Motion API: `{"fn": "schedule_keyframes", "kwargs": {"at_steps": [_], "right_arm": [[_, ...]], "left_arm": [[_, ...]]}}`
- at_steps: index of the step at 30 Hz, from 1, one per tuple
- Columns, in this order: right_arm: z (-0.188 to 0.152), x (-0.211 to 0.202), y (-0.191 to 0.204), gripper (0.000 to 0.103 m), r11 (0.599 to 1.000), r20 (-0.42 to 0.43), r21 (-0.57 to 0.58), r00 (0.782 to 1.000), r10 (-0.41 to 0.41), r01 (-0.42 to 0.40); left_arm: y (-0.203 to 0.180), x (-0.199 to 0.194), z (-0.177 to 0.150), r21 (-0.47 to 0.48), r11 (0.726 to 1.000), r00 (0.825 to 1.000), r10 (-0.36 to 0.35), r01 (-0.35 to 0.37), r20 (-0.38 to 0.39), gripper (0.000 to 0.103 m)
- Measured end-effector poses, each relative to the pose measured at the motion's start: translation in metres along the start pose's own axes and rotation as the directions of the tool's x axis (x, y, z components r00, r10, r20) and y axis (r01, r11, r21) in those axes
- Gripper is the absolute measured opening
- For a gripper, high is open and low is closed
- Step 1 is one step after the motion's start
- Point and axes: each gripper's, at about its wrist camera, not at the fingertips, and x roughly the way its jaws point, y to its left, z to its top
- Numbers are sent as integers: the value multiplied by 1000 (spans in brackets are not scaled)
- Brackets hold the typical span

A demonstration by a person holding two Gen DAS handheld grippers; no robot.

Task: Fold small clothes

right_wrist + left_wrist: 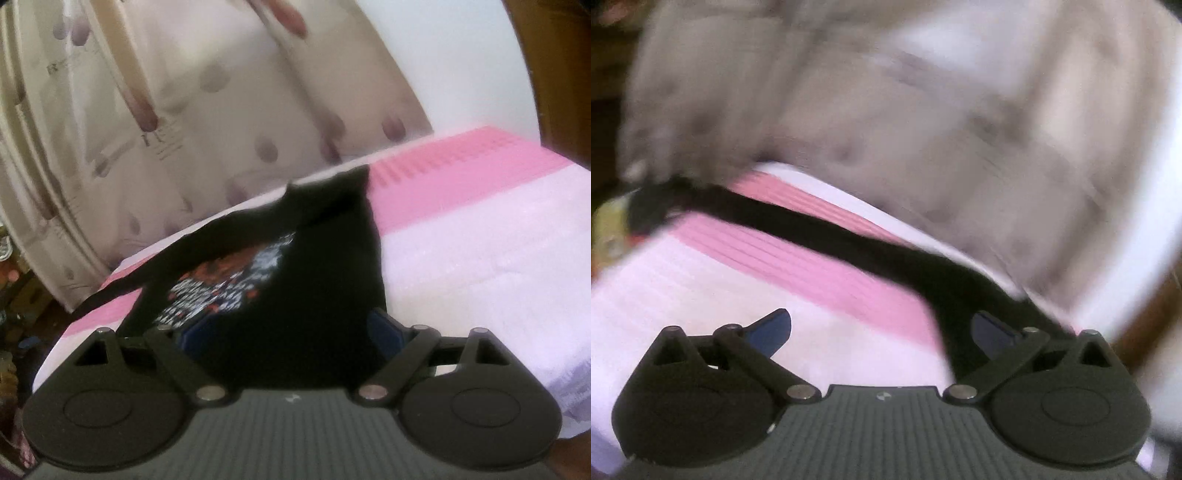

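Observation:
A small black T-shirt with a red and white print lies on a bed with a pink and white cover. In the right wrist view my right gripper is open, its blue fingertips wide apart on either side of the shirt's near part. In the blurred left wrist view the shirt shows as a black strip running from far left to my right finger. My left gripper is open, the right fingertip over the black cloth, the left one over bare cover.
A beige curtain with purple spots hangs just behind the bed's far edge. A wooden panel stands at the right. Cluttered items sit on the floor at the left of the bed.

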Motion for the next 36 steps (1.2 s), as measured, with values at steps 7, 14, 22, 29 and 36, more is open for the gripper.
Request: {"fn": "schedule_keyframes", "kwargs": {"at_steps": [7, 14, 22, 29, 36], "right_arm": [[-7, 28, 13, 89, 1000, -63, -1, 998, -25, 25], [-1, 37, 29, 89, 998, -90, -42, 995, -51, 48], [3, 41, 38, 89, 999, -78, -46, 997, -27, 24], [4, 41, 37, 89, 999, -42, -28, 999, 21, -23], [3, 41, 25, 89, 996, 0, 22, 996, 84, -84]], "left_arm": [[124, 79, 102, -325, 929, 985, 164, -175, -60, 99], [195, 137, 118, -562, 808, 982, 106, -175, -153, 90], [164, 143, 129, -451, 858, 965, 259, -245, -30, 6], [27, 115, 164, -247, 965, 982, 129, -92, 135, 6], [-144, 133, 169, -96, 991, 989, -80, 92, 128, 5]]}}
